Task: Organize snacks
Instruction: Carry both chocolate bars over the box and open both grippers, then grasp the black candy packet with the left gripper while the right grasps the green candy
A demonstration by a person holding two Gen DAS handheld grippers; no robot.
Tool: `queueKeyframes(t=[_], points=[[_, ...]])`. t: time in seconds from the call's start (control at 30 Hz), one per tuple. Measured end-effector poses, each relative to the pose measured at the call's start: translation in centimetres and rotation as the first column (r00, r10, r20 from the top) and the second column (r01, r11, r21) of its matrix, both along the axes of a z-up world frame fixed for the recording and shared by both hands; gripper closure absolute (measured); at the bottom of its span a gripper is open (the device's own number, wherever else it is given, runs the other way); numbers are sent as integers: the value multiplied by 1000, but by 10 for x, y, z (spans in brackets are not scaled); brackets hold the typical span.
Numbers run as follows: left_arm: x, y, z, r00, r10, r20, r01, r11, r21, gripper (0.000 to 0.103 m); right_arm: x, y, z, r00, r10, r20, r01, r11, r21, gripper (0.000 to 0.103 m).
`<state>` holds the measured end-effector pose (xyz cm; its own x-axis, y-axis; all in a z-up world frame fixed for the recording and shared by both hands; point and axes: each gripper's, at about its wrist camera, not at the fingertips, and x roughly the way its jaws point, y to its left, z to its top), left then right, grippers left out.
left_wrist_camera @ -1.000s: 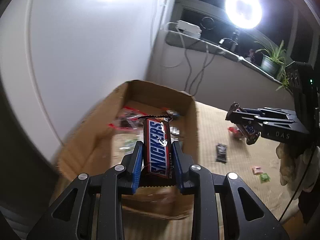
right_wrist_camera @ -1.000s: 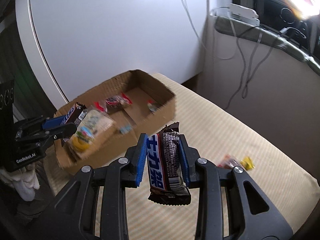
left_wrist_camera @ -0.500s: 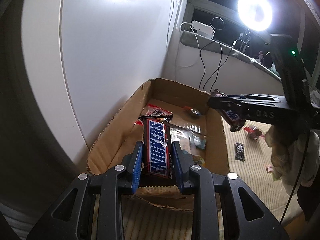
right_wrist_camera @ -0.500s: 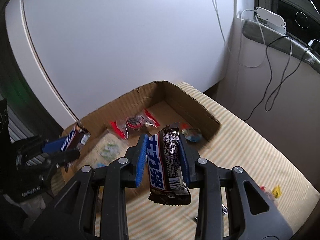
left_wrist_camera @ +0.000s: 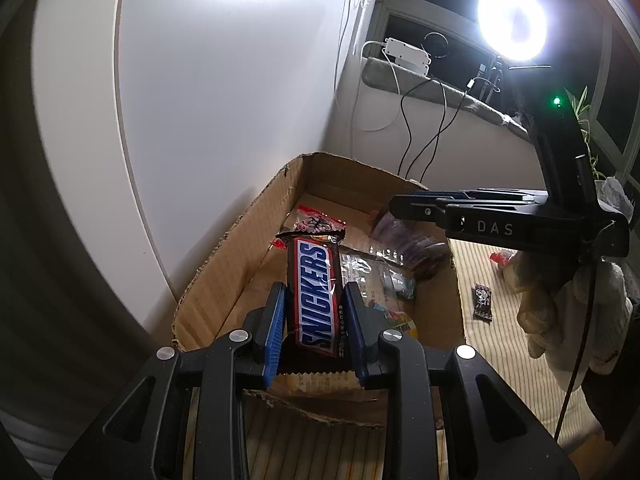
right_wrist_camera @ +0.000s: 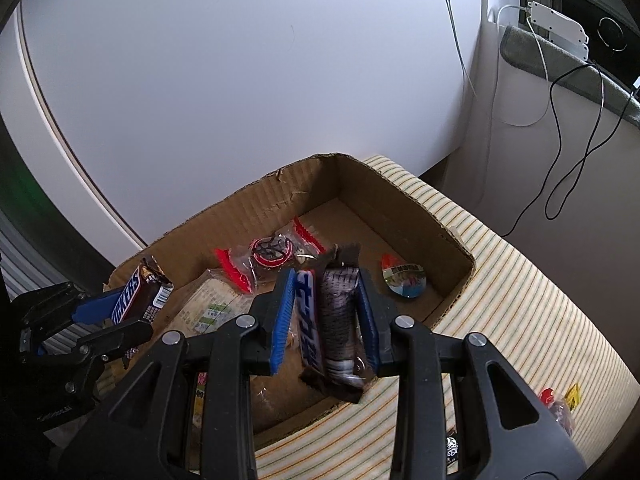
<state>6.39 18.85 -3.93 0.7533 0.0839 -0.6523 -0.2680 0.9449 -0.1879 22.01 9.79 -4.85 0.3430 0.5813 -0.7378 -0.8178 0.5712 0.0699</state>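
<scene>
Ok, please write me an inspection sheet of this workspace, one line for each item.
Surface: striped cloth.
Job's things: cardboard box holding several snacks; Snickers bar; dark bar.
Clutter: loose wrapped sweets on the cloth beside the box.
Grippers: left gripper shut on the Snickers bar; right gripper shut on the dark bar; both over the box.
Cables: black and white cables hanging from the sill.
Surroundings: white wall, ring light, plant.
</scene>
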Motion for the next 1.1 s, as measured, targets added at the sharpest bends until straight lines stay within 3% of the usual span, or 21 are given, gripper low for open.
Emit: queueKeyframes(t=[0.13,0.17,0.2,0.23,0.43,0.53,0.63,1.1], points=[[-1,-1,1,1000,5,3,-5,1000,6,75,-2,2,2,1000,10,11,-10,1000,1,69],[-2,-2,1,1000,5,3,-5,1000,8,69,-3,2,2,1000,10,18,-10,1000,-4,65],[-2,-2,2,1000,5,4,-5,1000,12,57,-3,1,3,1000,8,25,-8,1000,-4,52],[-3,-3,3,1000,7,9,-7,1000,19,51,-4,0,4,999,4,33,-4,1000,-1,39],[-5,-4,5,1000,13,11,-14,1000,23,48,-7,-12,15,997,-36,74,33,999,43,16],[-6,-6,6,1000,11,13,-12,1000,25,44,-8,-19,21,994,-53,98,48,997,56,10],[-6,-9,8,1000,8,15,-8,1000,27,44,-9,-24,25,992,-67,110,61,997,57,5],[-14,-39,25,998,-26,52,23,998,54,43,-36,-63,43,986,-95,138,84,993,83,5]])
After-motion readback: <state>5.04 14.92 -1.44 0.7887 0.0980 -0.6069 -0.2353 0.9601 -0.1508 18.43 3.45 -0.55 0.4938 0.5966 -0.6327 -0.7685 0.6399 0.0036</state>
